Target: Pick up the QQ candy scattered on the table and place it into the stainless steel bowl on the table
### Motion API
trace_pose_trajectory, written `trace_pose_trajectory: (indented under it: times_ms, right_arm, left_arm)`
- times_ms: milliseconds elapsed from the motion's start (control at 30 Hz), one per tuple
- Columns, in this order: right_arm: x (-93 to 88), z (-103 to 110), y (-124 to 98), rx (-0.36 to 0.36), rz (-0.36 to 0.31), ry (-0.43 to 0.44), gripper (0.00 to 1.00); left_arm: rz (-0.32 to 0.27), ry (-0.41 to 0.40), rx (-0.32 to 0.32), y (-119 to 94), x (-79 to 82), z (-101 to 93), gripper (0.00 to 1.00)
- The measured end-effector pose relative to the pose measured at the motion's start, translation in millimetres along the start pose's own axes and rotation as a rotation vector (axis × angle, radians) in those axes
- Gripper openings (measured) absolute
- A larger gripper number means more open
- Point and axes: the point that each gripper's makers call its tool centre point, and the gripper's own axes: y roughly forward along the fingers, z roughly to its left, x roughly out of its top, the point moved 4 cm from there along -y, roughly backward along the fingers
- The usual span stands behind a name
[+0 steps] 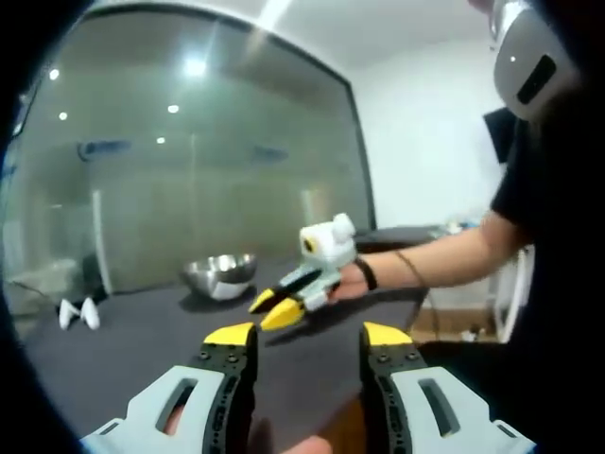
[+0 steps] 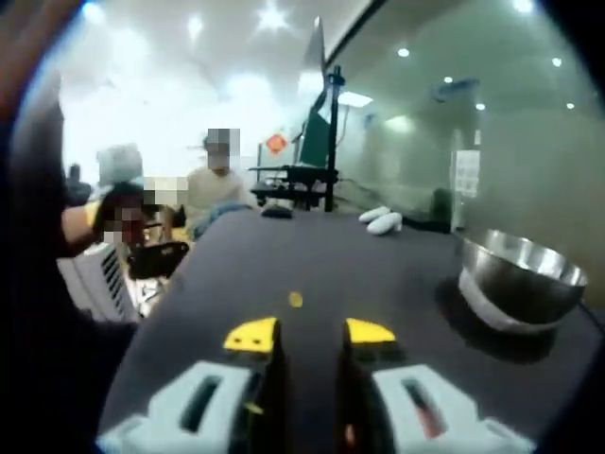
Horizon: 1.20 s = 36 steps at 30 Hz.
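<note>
Right gripper view, nearest first: the right gripper [image 2: 309,333] hangs low over the dark table [image 2: 378,274], its yellow-tipped jaws drawn narrow with a slim gap and nothing between them. That spacing suits a small target. Just ahead of the jaws, apart from them, lies one small yellow QQ candy [image 2: 296,300], alone on the cloth; the gripper appears lined up on it for a pick, though contact is not yet made. To the right and a little farther stands the stainless steel bowl [image 2: 521,279], upright and tilted on its base, open side reachable from the candy's position. Whether it holds any candy cannot be told. Beyond, two white objects [image 2: 382,220] rest near the far edge, and people sit past the table's end.

Left gripper view: the left gripper [image 1: 310,337] is held back near the table edge, jaws set wide and empty, evidently standing by clear of the working arm. Past it the right gripper [image 1: 277,309], carried by a bare forearm, points down toward the tabletop. The bowl [image 1: 221,273] sits behind it, before a glass wall [image 1: 189,161].
</note>
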Motion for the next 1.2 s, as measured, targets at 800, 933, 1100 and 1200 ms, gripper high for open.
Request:
trace_pose_trajectory:
  times_ms: [800,933,1100,1200]
  right_arm:
    - [-7.6,14,64,0.095,0.085,-0.021,0.25]
    - [-5.3,17,70,0.096,0.084,-0.033,0.25]
    - [-6.3,17,71,0.101,0.085,-0.025,0.25]
    - [-7.1,17,71,0.103,0.082,-0.012,0.24]
  left_arm:
    - [0.050,0.001,0.135,-43,-12.9,21.6,0.44]
    - [0.049,-0.011,0.159,-50,-15.6,25.0,0.44]
    - [0.056,-0.011,0.163,-52,-17.8,23.9,0.44]
    - [0.053,-0.013,0.157,-51,-17.5,23.3,0.44]
